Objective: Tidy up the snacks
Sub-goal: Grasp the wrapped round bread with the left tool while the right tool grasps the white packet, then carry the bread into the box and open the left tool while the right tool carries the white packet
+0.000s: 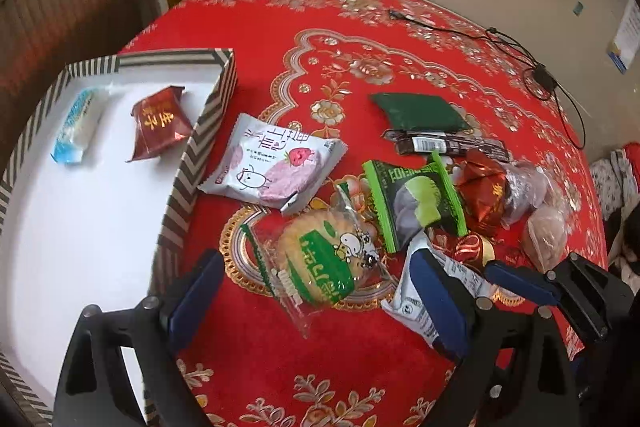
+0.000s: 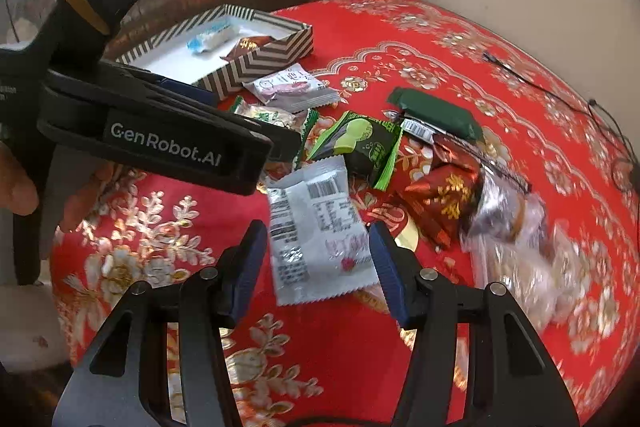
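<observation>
Silver foil: the barcode packet [image 2: 320, 227] is straddled by the right gripper [image 2: 318, 267], jaws spread, pads not yet pressing; its long axis runs twelve to six. The left gripper [image 1: 320, 299], spread wide and empty, is aimed at the cracker pack [image 1: 320, 263]. The striped box [image 2: 256, 63] waits at eleven o'clock.

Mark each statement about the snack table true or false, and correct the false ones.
1. The striped box holds two snacks. True.
2. The biscuit packet lies inside the box. False: it lies on the red tablecloth.
3. The right hand-held gripper has a white packet between its fingers. True.
4. The dark green packet sits in the box. False: it is on the cloth.
</observation>
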A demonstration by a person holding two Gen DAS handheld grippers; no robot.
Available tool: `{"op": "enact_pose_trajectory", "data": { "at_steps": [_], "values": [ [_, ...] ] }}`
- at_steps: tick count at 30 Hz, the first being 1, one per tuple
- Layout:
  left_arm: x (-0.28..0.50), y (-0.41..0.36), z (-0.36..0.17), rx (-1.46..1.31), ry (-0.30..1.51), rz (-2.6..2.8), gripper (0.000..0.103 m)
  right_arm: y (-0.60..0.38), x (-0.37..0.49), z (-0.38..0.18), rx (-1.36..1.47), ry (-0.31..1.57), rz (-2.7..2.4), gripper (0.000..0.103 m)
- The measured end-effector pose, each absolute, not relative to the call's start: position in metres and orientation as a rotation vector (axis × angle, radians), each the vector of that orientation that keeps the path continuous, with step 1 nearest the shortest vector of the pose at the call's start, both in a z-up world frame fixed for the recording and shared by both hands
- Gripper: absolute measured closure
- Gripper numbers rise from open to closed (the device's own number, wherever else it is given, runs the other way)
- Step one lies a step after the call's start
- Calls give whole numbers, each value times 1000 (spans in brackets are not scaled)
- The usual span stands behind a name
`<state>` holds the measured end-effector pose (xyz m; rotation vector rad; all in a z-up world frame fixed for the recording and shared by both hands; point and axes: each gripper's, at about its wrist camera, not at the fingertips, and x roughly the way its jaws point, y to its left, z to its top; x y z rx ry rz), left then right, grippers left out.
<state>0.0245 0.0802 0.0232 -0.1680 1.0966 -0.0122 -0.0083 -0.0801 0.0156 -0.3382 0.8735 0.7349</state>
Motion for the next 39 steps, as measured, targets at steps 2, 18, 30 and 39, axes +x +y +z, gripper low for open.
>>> {"op": "enact_pose_trajectory", "data": {
  "at_steps": [2,18,30,39],
  "values": [
    [28,80,19,-183,1110,3,8,-80,-4,14,-347,884,761,50],
    [27,75,11,-113,1086,23,26,-66,-4,-5,-370,919,757,49],
    [5,72,31,-79,1020,-76,46,-85,-34,8,-299,888,692,50],
    [-10,89,59,-4,923,-34,46,-80,-35,33,-242,830,673,50]
  ]
}}
